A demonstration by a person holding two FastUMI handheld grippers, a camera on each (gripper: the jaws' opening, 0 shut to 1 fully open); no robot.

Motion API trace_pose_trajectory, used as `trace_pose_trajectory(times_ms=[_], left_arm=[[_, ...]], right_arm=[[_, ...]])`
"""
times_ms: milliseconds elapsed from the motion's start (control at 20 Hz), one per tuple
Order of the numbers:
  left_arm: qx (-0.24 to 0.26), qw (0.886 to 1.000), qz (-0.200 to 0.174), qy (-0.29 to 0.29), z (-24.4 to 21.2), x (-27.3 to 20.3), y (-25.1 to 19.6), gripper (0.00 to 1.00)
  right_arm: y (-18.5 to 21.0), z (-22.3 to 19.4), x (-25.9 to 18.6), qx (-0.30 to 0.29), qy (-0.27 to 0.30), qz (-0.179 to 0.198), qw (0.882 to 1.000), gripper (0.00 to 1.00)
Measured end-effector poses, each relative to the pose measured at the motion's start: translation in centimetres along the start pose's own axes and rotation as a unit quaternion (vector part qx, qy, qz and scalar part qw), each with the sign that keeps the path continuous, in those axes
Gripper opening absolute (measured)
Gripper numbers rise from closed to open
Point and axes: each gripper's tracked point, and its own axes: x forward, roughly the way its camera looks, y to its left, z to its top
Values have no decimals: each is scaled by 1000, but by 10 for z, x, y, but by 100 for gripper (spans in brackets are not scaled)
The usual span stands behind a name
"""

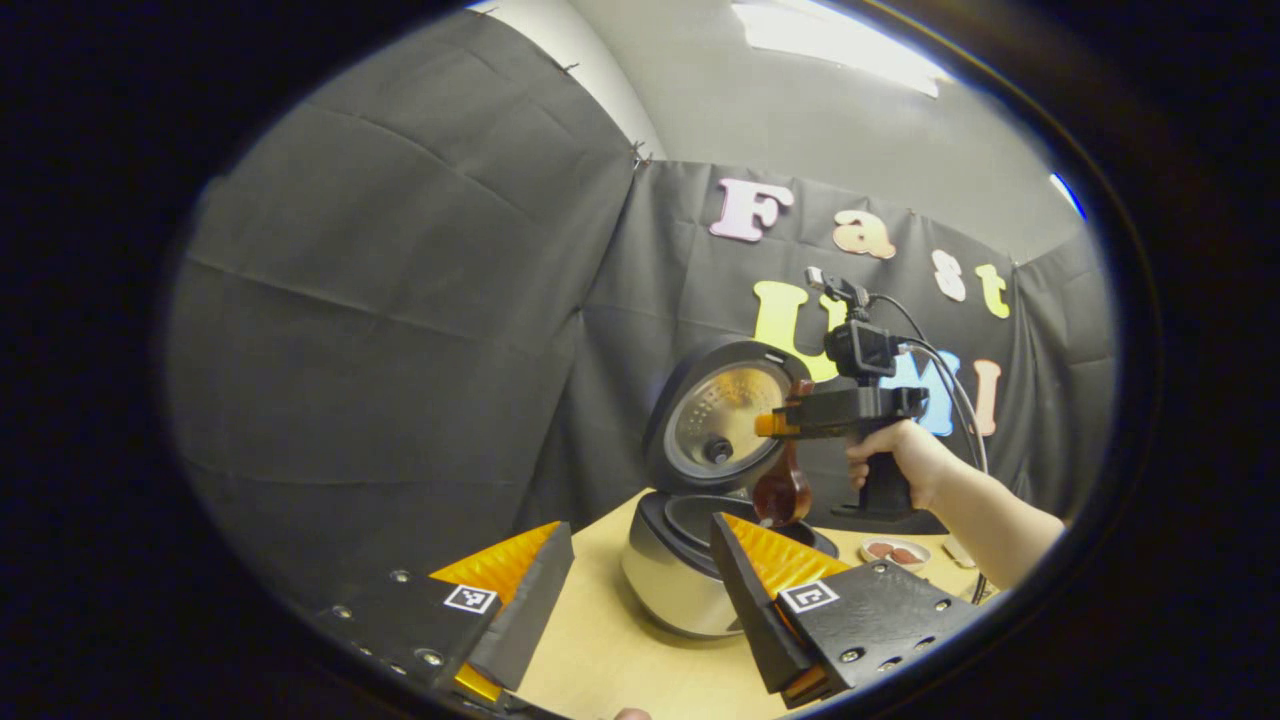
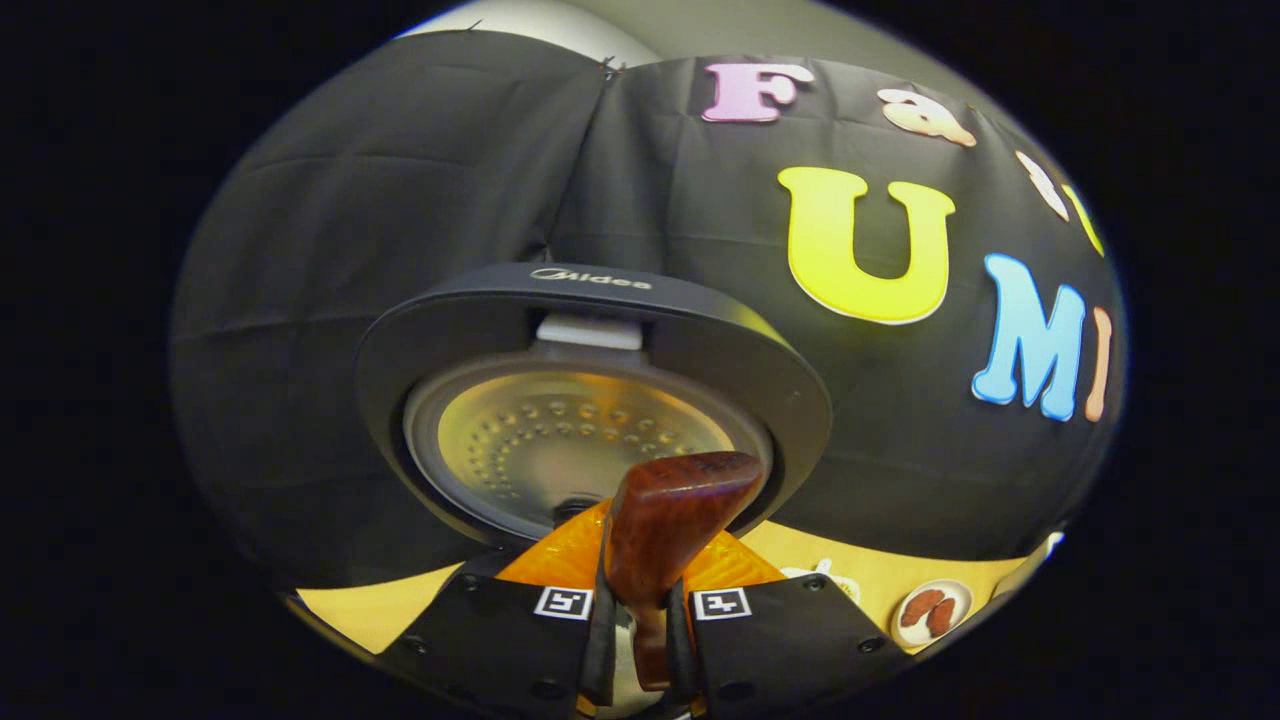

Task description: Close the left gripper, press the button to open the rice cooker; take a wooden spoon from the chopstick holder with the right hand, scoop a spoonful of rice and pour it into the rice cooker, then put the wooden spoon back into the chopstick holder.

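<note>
The rice cooker stands on the table with its lid swung up and the inner pot exposed. A hand holds my right gripper above the pot, shut on a dark wooden spoon whose bowl hangs down over the opening. In the right gripper view, my right gripper clamps the spoon's handle, which sticks up in front of the raised lid. My left gripper stands open in front of the cooker, with nothing between its fingers.
A small dish with reddish pieces sits on the wooden table right of the cooker, also visible as the dish at lower right. Black cloth walls close in behind and to the left.
</note>
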Motion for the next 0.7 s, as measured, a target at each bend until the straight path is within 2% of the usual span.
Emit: trace_pose_trajectory(times_ms=[50, 100, 200, 400, 550, 700], left_arm=[[3, 1000, -1, 2, 0, 1, -2, 87], [3, 1000, -5, 4, -2, 2, -7, 86], [-2, 1000, -12, 7, -3, 3, -6, 87], [9, 1000, -16, 10, -5, 4, -12, 87], [5, 1000, -26, 10, -6, 3, -24, 87], [13, 999, -39, 18, -15, 6, -47, 87]], right_arm=[[2, -1, -1, -25, -3, -3, 1000, 20], [3, -6, 0, -44, -2, -2, 999, 22], [8, -14, -2, -46, 6, 7, 999, 22], [5, -14, -7, 39, 8, 35, 999, 23], [-7, -2, -33, 119, -8, 54, 991, 23], [-38, 15, -57, 131, -39, 38, 990, 23]])
